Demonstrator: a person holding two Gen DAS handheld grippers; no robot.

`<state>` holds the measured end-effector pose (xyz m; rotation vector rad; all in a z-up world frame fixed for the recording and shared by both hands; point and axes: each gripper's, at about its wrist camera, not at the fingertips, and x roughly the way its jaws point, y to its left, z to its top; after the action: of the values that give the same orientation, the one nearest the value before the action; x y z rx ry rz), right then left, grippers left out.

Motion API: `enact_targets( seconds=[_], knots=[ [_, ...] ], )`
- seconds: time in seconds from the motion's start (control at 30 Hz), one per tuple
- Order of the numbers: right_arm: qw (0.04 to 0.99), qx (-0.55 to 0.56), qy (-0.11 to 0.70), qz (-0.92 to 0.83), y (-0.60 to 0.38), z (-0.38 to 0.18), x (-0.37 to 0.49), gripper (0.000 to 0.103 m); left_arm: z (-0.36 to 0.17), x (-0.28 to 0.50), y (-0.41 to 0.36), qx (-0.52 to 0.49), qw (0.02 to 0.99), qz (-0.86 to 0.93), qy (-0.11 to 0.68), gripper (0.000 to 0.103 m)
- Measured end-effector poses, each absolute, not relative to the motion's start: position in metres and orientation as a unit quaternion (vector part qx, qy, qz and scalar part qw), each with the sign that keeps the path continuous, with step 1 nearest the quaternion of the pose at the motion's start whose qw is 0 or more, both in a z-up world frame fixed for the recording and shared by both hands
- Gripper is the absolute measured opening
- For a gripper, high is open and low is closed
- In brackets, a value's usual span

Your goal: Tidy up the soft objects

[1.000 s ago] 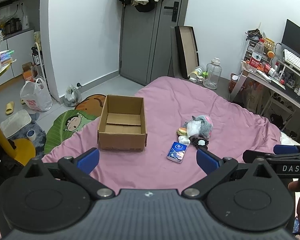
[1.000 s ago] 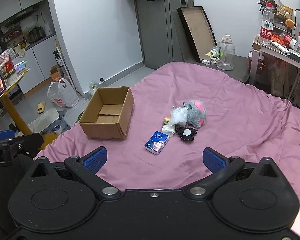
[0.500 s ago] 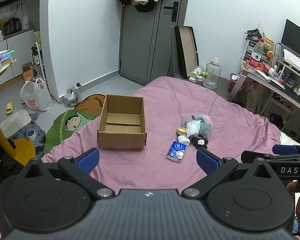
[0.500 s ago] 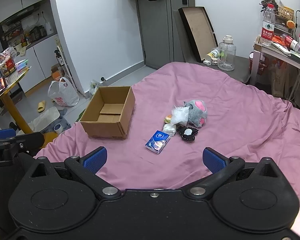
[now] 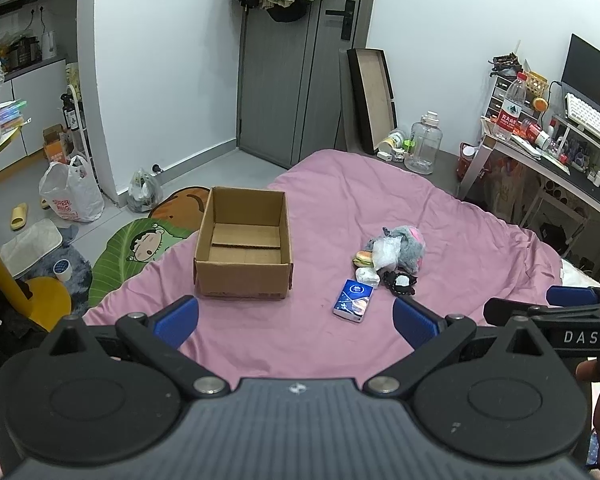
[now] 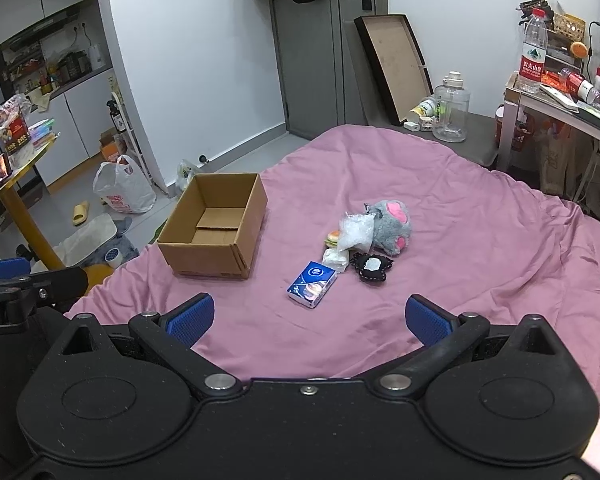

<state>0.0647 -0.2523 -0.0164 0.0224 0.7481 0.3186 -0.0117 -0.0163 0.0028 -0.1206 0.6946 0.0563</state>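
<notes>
both grippers (image 5: 296, 320) unmoved, jaws wide; box (image 5: 244, 242) unchanged

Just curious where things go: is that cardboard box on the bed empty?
Empty. The cardboard box stands open-topped; only its bare floor flaps show inside.

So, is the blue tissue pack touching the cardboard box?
Apart. The right wrist view shows bare pink bedsheet between the blue tissue pack and the cardboard box.

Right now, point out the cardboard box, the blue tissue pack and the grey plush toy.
cardboard box (image 5: 242, 278): left wrist view, front wall.
blue tissue pack (image 6: 312, 283): right wrist view, top face.
grey plush toy (image 6: 392, 226): right wrist view, body.
</notes>
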Motion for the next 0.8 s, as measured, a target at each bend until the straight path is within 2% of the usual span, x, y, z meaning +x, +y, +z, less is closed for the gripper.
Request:
enact_targets(
  seconds=[0.8],
  knots=[
    [0.911, 0.018, 0.382, 0.155, -0.257, -0.028, 0.102, 0.103, -0.009, 0.034, -0.015, -0.064, 0.928, 0.026, 0.366, 0.103]
  ],
)
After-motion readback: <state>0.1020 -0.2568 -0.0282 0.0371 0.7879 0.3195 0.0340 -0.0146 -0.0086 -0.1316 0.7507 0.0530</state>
